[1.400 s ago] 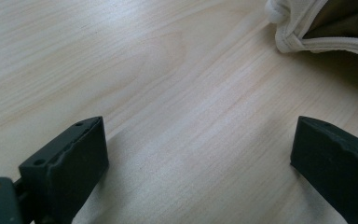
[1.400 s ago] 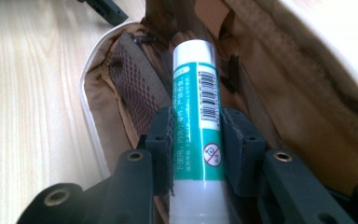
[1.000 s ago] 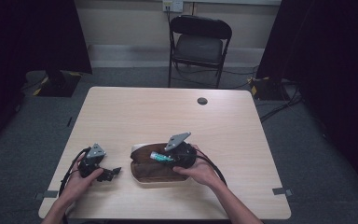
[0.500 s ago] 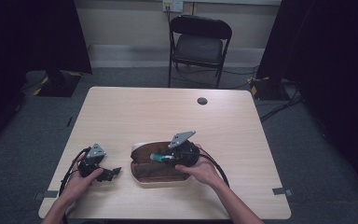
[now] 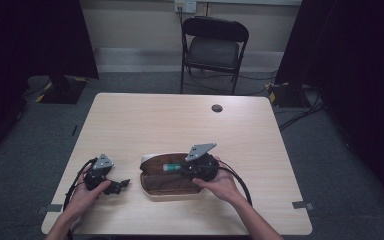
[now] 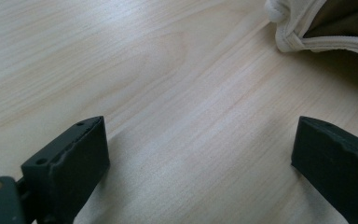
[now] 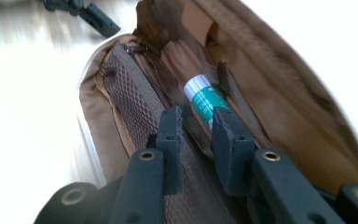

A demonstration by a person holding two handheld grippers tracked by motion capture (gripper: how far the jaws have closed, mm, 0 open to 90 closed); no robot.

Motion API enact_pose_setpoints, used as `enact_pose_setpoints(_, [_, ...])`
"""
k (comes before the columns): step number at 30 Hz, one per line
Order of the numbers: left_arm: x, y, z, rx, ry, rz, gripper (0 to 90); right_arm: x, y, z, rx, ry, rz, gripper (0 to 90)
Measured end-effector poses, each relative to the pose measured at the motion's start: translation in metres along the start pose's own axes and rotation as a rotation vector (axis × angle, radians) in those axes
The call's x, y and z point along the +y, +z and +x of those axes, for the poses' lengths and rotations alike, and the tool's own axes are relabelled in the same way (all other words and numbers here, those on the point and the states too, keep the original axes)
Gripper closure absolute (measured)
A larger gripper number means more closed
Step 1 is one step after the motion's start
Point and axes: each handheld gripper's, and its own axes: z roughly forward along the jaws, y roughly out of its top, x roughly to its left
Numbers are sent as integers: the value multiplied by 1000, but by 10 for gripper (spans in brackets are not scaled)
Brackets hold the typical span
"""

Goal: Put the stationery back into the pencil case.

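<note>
Tube (image 7: 204,103) first: small, white-capped with a green label, lying inside the open brown pouch (image 5: 156,184) near the table's (image 5: 180,125) front edge, tucked in the fold along the far wall; it looks light and stiff enough to keep its shape, with a smooth, likely slippery skin; the sound place to take it is across the round body near the end closest to the jaws, since the cap end sits deep among the cloth. The right gripper (image 7: 196,122) has its jaws drawn narrow, just closing on the tube's near end; in the right gripper view the tube runs down between the two pads and they look pressed on it. The pouch itself is soft, with a mesh lining and a zip that could snag a lift. The left gripper (image 6: 200,149) rests on the wood just beside the pouch's pale corner, jaws standing wide with nothing between them.

Against the picture a second ago: the right gripper sits a touch deeper and lower into the pouch, its grey plate (image 5: 200,151) tilted much the same; the left hand (image 5: 82,197) and the pouch keep their places.
</note>
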Motion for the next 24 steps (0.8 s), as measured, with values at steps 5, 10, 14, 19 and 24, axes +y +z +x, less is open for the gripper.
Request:
enact_pose_setpoints(5, [0, 0, 0, 3, 6, 1, 35, -14, -7, -1, -3, 47, -25, 730])
enact_pose_setpoints(10, [0, -1, 0, 7, -4, 1, 35, -29, -17, -5, -5, 123, -67, 698])
enact_pose_setpoints(14, [0, -1, 0, 7, -4, 1, 34, -36, -30, -6, -14, 146, -79, 659])
enact_pose_setpoints(19, [0, -1, 0, 8, -4, 1, 34, -48, -45, -12, -37, 192, -77, 612])
enact_pose_setpoints(24, [-1, -1, 0, 7, -3, 1, 34, -56, -56, -17, -75, 215, -66, 551])
